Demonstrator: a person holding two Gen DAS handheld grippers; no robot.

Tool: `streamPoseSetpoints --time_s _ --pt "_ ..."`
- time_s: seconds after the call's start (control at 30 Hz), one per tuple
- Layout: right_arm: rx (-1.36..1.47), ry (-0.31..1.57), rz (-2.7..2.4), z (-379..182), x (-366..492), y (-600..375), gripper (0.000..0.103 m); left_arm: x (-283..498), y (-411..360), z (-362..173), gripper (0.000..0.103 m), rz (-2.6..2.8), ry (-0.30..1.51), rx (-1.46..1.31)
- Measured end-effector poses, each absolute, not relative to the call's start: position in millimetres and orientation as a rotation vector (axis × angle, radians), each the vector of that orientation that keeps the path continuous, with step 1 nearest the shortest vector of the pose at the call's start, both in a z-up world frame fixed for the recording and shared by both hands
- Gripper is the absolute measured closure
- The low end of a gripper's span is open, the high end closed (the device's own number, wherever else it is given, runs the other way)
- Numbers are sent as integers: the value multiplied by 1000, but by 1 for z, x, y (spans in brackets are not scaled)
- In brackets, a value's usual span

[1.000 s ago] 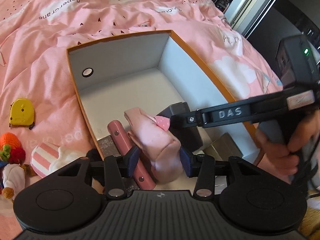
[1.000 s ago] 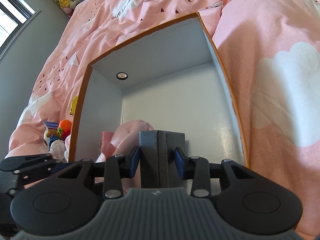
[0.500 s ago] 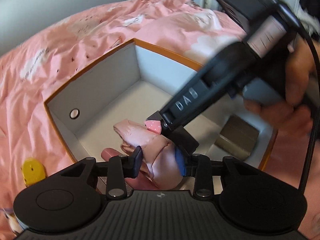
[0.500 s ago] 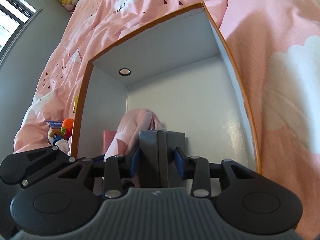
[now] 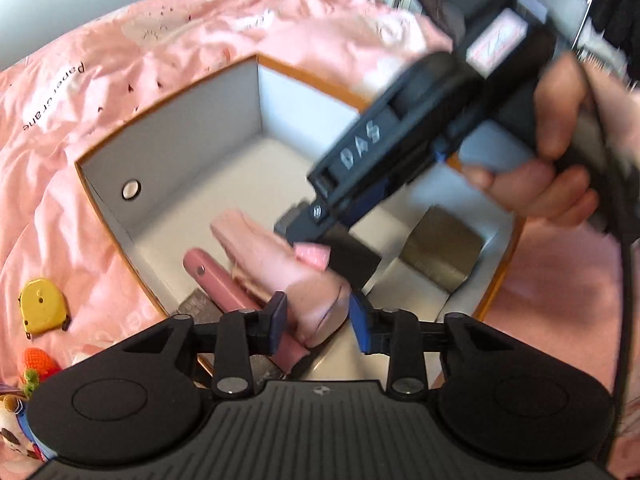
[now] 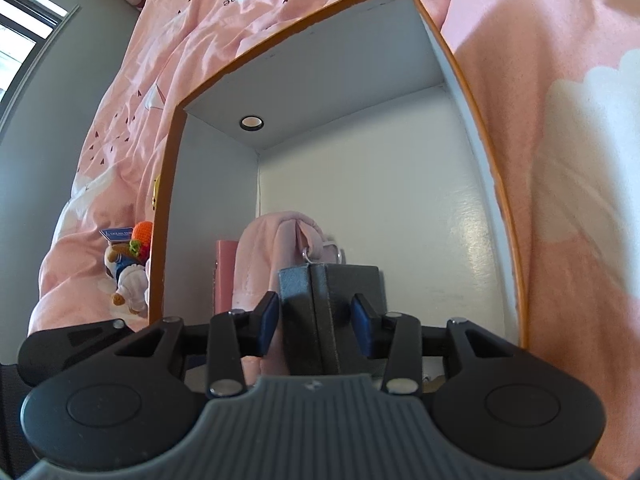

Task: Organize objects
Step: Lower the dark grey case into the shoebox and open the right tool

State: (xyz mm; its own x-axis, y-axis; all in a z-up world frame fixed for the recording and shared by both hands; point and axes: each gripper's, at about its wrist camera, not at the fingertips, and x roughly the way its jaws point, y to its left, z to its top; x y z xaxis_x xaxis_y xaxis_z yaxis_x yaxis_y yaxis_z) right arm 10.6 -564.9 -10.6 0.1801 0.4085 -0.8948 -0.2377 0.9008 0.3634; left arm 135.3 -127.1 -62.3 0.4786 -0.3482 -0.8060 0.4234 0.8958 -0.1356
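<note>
An orange-rimmed white box (image 5: 100, 184) lies on a pink bed cover. Inside are a pink cloth pouch (image 5: 280, 256), a pink flat case (image 5: 216, 280), a dark grey box (image 5: 352, 260) and a taupe box (image 5: 440, 248). My left gripper (image 5: 318, 318) is open, its fingers either side of the pouch's near end. In the right wrist view my right gripper (image 6: 314, 320) stands slightly open around the dark grey box (image 6: 328, 300), a small gap showing at each pad; the pouch (image 6: 272, 256) stands behind it inside the box (image 6: 496, 184).
A yellow tape measure (image 5: 42, 306), an orange crochet toy (image 5: 38, 362) and a small plush doll (image 6: 126, 276) lie on the cover left of the box. The right gripper's body and the hand holding it (image 5: 540, 168) hang over the box's right side.
My left gripper let go of the pouch and its jaws widened. My right gripper's jaws opened slightly off the dark grey box, which now rests lower in the white box.
</note>
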Motion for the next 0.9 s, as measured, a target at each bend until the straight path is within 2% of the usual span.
streamPoseSetpoints --time_s 0.27,0.33,0.4,0.47,0.53,0.73,0.83,0.87,0.9 --pt "212 1265 479 -4 -7 -578 54 149 -121 -55 62 -480 909 22" --pt "226 1245 469 -4 -11 -580 55 149 -121 -61 68 -479 927 -2" --pt "214 1231 468 -5 -14 -579 57 151 -123 -65 71 -483 953 -3" --pt "198 1222 452 -7 -16 -577 68 151 -124 -69 71 -470 966 -6" --pt "173 1218 438 -11 -16 -576 73 155 -123 -72 71 -464 977 -32" --pt "151 1208 455 -10 -16 -574 72 151 -120 -70 71 -444 968 -51" --pt "92 1167 455 -5 -24 -570 69 144 -116 -64 71 -432 936 -74" --pt "62 1145 448 -2 -27 -569 64 141 -115 -61 71 -426 925 -80" --pt "42 1127 440 0 -30 -568 63 138 -112 -58 71 -419 909 -84"
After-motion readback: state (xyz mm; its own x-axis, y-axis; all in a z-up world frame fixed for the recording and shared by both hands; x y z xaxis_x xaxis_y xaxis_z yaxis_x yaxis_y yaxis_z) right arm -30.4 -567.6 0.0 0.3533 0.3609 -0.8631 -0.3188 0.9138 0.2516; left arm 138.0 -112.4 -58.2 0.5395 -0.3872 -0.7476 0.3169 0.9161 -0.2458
